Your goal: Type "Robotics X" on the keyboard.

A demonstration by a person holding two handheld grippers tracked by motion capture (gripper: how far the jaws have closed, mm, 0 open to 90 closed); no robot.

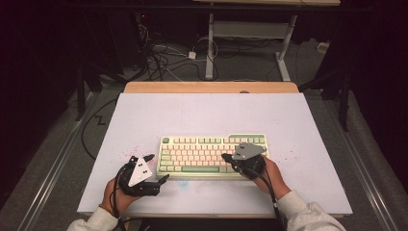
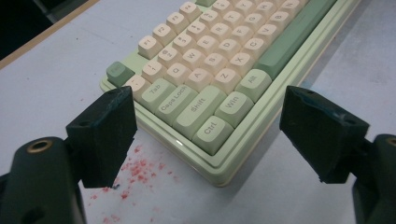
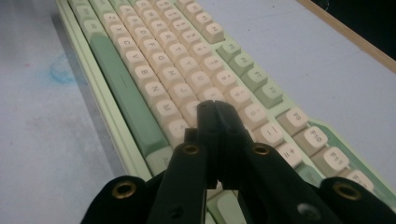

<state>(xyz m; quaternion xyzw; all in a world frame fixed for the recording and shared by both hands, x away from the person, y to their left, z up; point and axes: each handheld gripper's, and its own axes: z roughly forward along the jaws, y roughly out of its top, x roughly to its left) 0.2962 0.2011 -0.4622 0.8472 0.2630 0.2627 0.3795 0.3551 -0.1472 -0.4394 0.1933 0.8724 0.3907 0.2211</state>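
A pale green keyboard with cream keys lies on the white table top, near its front. My left gripper stands open just off the keyboard's left front corner, with nothing between its jaws; in the left gripper view the Ctrl key lies between the two black fingers. My right gripper is shut, jaws pressed together and empty, and hovers low over the right part of the key rows. In the right gripper view its tips sit just above the cream keys, beside the green space bar.
Red specks stain the table by the keyboard's left corner, and a faint blue smudge lies in front of it. Beyond the table's wooden far edge are cables and a desk frame on the floor.
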